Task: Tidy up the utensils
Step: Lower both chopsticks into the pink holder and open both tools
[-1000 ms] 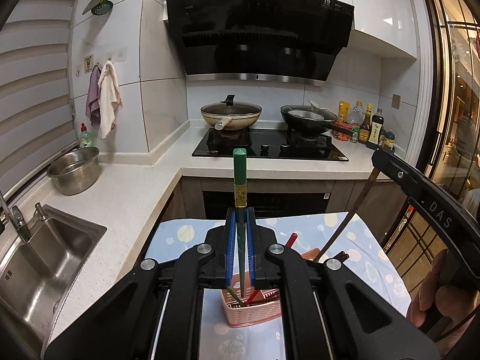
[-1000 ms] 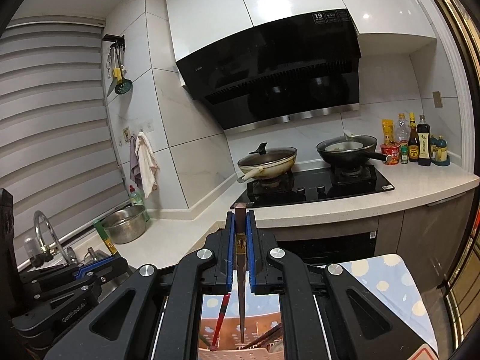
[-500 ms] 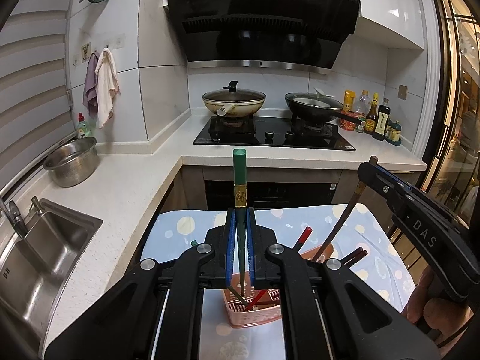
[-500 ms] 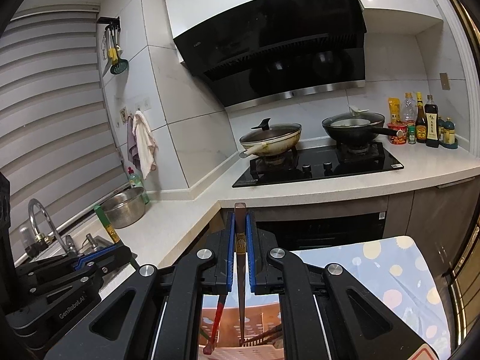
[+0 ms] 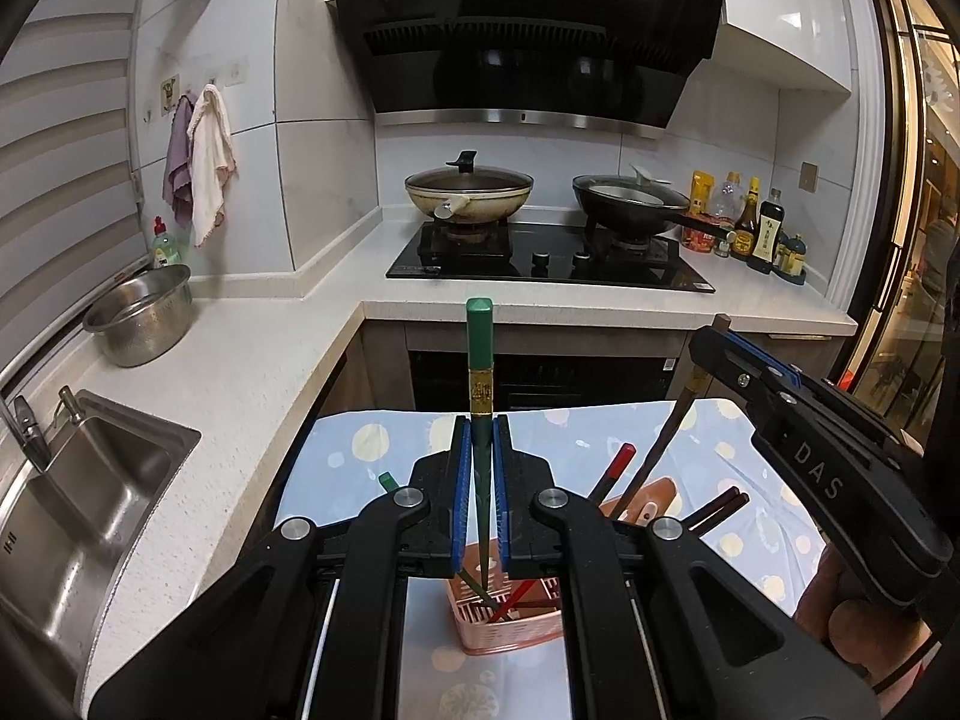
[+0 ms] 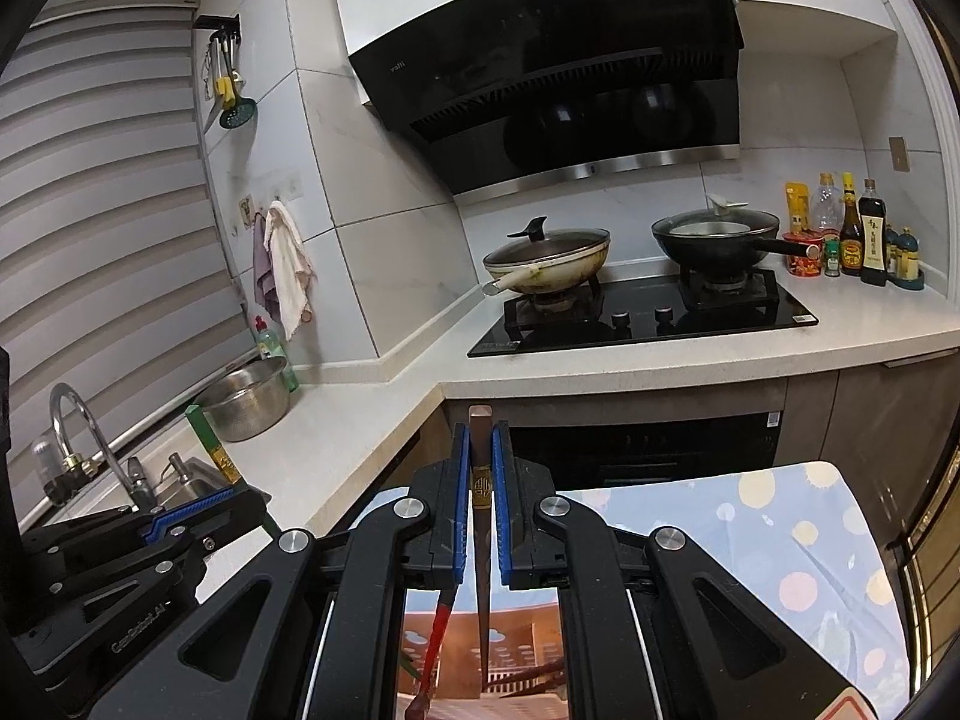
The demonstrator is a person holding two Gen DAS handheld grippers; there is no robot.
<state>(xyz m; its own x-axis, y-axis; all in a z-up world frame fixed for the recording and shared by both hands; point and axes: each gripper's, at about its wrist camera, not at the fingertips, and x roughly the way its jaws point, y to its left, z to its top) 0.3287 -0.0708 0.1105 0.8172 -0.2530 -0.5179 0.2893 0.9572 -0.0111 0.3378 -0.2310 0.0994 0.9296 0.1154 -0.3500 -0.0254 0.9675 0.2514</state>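
A: What surface is this, and what room?

B: A kitchen. A small bench under a pale blue cloth with cream dots [image 5: 690, 438] stands in front of an L-shaped white speckled counter [image 5: 252, 360]. Take the black glass gas hob [image 5: 549, 261] as the landmark. On it sit a cream lidded pan [image 5: 468, 195] and a black wok [image 5: 630, 201]. Above it hangs a black slanted range hood [image 5: 528, 30]. To its right stands a cluster of sauce bottles [image 5: 750, 228]. To its left are a steel mixing bowl [image 5: 141, 315] and a stainless sink [image 5: 78, 516], with cloths hanging on the wall [image 5: 201, 165].

A: And the utensils?

B: In front of the hob, on the cloth, stands a pink perforated plastic holder [image 5: 510, 618] with red and dark chopsticks leaning in it. The left hand-held gripper [image 5: 480, 480] is clamped on an upright green chopstick with a gold band [image 5: 480, 348], its tip down in the holder. The right hand-held gripper [image 6: 480, 504] is clamped on a dark brown chopstick with a gold band [image 6: 480, 450], which also points into the holder.

A: Any writing?

B: The hood reads "valli" at the left and has a sticker with "19" at the right. The right tool's body shows "DAS". The left tool's body shows lettering too blurred to read for sure.
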